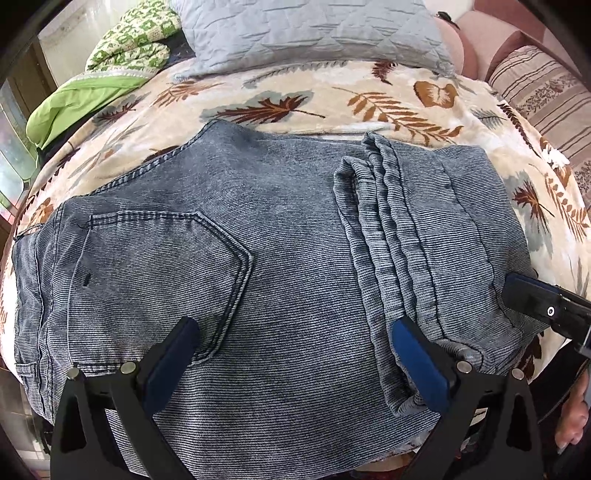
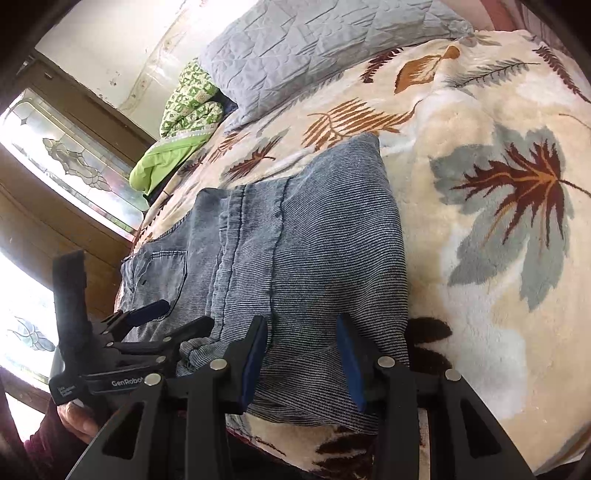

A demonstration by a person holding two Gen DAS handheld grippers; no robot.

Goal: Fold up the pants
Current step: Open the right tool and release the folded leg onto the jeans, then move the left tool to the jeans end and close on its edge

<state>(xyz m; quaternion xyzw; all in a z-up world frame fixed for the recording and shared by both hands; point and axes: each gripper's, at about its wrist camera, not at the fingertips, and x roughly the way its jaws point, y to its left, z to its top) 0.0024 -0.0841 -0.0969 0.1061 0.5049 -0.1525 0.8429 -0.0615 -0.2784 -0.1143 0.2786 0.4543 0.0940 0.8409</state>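
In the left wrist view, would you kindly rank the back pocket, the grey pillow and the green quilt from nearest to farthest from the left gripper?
From the left gripper:
1. Back pocket on the pants, just beyond the left finger.
2. Grey pillow, far edge, centre.
3. Green quilt, far left corner.
The pillow and quilt are nearly level in depth, so their order is uncertain.

One pair of jeans (image 1: 280, 236), two hand-held grippers (image 1: 291, 354), one grey pillow (image 1: 310, 33)
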